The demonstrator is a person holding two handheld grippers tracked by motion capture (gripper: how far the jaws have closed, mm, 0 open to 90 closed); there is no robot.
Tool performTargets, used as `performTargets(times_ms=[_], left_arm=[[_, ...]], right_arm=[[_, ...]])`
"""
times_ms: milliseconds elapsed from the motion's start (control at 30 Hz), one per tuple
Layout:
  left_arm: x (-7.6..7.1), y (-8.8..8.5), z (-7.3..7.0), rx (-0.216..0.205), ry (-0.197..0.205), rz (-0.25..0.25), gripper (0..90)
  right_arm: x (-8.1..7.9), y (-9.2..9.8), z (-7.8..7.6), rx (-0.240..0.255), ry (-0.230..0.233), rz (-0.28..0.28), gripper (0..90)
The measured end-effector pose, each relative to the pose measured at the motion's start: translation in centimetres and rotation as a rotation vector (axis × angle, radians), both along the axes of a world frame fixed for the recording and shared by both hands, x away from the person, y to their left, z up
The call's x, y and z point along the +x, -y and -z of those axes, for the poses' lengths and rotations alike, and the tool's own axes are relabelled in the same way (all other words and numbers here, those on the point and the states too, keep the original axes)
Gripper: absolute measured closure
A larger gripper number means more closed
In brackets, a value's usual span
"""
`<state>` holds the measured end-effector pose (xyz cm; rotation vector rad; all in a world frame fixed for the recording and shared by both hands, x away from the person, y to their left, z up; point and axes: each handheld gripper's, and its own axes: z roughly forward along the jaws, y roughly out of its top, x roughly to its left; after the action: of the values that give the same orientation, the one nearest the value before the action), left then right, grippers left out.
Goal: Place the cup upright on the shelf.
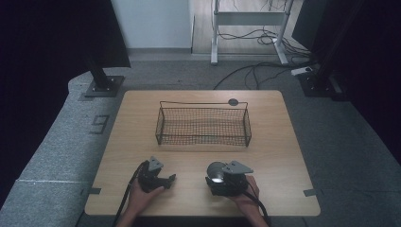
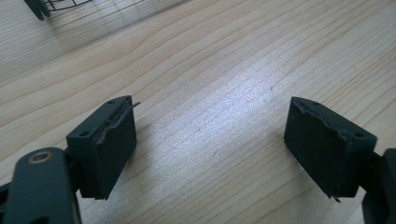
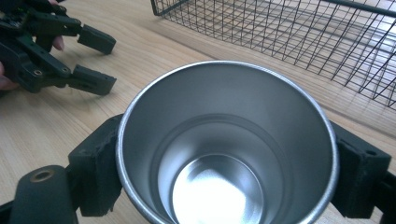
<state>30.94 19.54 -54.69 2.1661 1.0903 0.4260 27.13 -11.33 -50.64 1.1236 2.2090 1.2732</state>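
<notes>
While the left hand-held gripper [image 1: 166, 179] is rested on the desk [image 1: 274, 142] with jaws spread apart, a steel cup [image 3: 226, 144] is clamped by the right hand-held gripper [image 3: 229, 163], near the wire basket [image 1: 203, 125].

I see a black wire basket [image 1: 203, 125] standing empty toward the far side of my wooden table [image 1: 142, 156]. A small dark round disc [image 1: 233, 101] sits at the table's far edge, just behind the basket. Beyond the table, cables [image 1: 265, 38] trail across the floor.
</notes>
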Motion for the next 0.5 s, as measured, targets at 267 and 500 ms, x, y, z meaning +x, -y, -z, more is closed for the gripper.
performTargets(times_ms=[267, 500], left_arm=[[0.0, 0.0, 0.0, -0.001, 0.000, 0.000, 16.9], [0.0, 0.0, 0.0, -0.001, 0.000, -0.001, 16.9]], right_arm=[[-0.4, 0.5, -0.9, 0.015, 0.030, -0.007, 13.9], [-0.6, 1.1, -1.7, 0.034, 0.046, 0.003, 14.0]])
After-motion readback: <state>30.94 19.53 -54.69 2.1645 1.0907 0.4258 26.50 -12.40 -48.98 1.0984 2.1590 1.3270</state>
